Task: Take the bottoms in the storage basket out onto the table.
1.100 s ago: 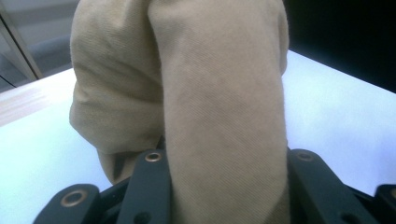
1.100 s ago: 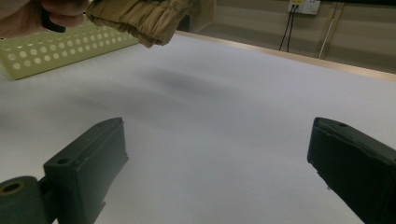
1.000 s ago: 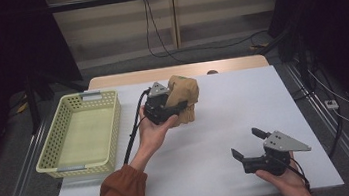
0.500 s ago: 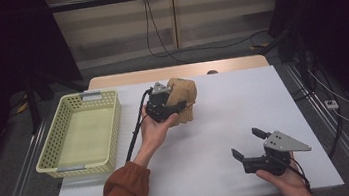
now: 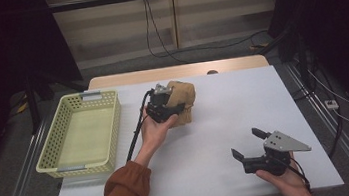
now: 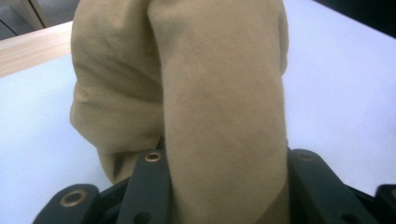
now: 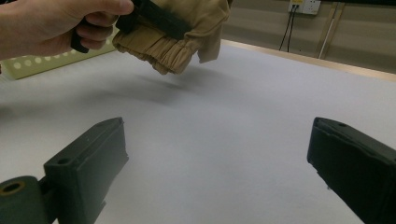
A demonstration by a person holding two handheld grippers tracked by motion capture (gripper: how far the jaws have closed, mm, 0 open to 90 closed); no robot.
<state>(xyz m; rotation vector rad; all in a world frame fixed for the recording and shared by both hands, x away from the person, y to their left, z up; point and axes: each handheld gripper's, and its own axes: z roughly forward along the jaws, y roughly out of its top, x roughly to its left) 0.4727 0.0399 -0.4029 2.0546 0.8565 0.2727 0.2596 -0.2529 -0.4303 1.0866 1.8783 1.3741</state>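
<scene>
Tan cotton fabric, a bundled garment with an elastic gathered cuff (image 5: 183, 99), is clenched between the jaws of the left gripper (image 5: 171, 109), a fold of the cloth pinched tight between the black pads as the left gripper view shows. The bundle hangs just above the white table (image 5: 225, 117), near its far edge, casting a soft shadow beneath. Left of the garment, well apart, sits a pale yellow perforated plastic basket (image 5: 82, 134) with grey handles, at the table's left side. Right and nearer than the garment, the right gripper (image 5: 250, 143) rests over the table's near right corner, jaws spread wide with nothing between them. Smooth bare tabletop lies between the garment and that gripper.
</scene>
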